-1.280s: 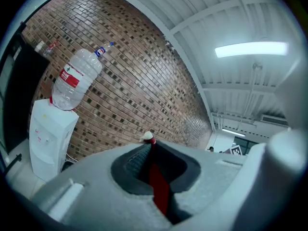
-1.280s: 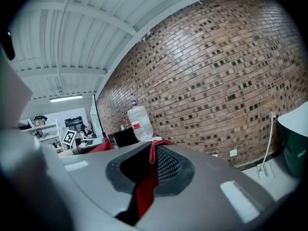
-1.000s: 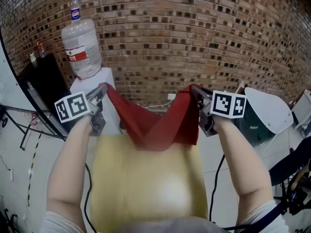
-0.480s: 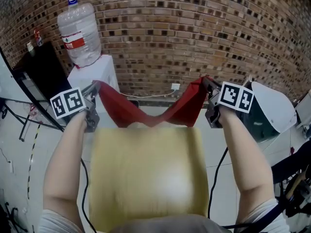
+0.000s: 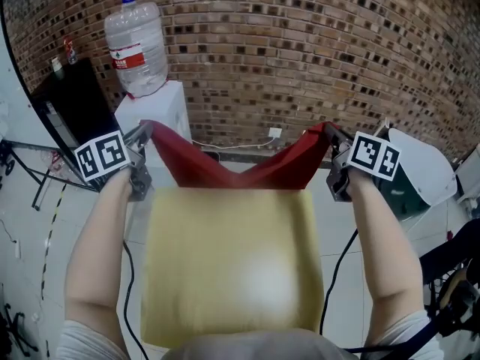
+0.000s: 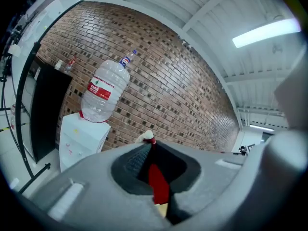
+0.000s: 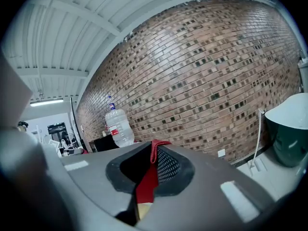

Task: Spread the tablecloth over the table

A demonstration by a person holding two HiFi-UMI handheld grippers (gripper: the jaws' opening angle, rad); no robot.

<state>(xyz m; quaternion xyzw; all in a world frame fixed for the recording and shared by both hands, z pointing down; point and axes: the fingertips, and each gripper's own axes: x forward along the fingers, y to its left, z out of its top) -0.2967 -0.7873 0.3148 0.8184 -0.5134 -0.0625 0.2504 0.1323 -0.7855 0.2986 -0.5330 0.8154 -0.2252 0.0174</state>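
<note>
A red tablecloth (image 5: 240, 169) hangs stretched between my two grippers above the far edge of a yellowish table (image 5: 232, 261). My left gripper (image 5: 147, 128) is shut on the cloth's left corner, and the red fabric (image 6: 158, 183) shows pinched between its jaws in the left gripper view. At the right, my right gripper (image 5: 327, 129) is shut on the other corner, with red cloth (image 7: 147, 184) running down between its jaws. The cloth sags in a shallow V in the middle and its lower edge lies at the table's far edge.
A water dispenser (image 5: 150, 115) with a large bottle (image 5: 137, 46) stands at the back left against a brick wall (image 5: 300, 58). A black cabinet (image 5: 66, 118) is left of it. A white-lidded green bin (image 5: 409, 175) sits at the right. Cables trail on the floor.
Both grippers have moved apart and lower, pulling the red cloth taut. The cloth, bunched and hanging over the table a second ago, now spans the table's far edge.
</note>
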